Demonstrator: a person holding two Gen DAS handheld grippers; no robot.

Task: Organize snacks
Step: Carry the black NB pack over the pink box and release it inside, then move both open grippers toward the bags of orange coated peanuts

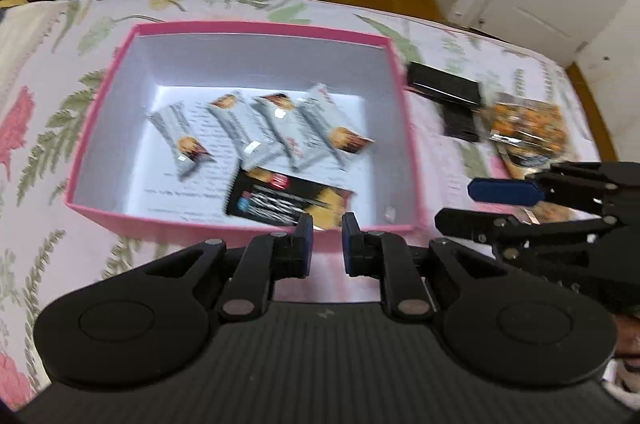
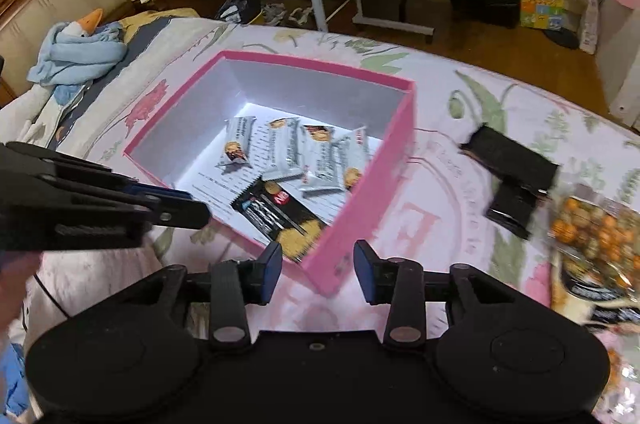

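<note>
I see a pink cardboard box (image 1: pixel 256 224) with plain white inner walls sitting open on the bed (image 1: pixel 36 207), whose quilted cover is printed with pink flowers and green fern leaves. On the box floor lies a white sheet with lines of print too blurred for me to read. Four slim grey foil snack bars (image 1: pixel 256 127) lie side by side across it, each with an orange and dark picture at one end. Just in front of them is a flat black snack packet (image 1: pixel 280 199) with a round red badge and a golden biscuit picture; its lettering is smeared beyond reading.

Outside the box, to its right on the bedcover, two glossy black rectangular packs (image 2: pixel 512 175) lie touching in an L shape. Beside them is a clear crinkly bag of orange and green pieces (image 2: pixel 596 236) with a dark label strip I cannot read.

My left tongs (image 1: pixel 327 244) hover over the near wall of the box, blue pads almost pressed together with only a narrow gap and nothing between them. My right tongs (image 2: pixel 318 268) sit above the box's near corner, pads spread apart and empty. Faint large pink lettering shows on the cover beside the box, not legible.
</note>
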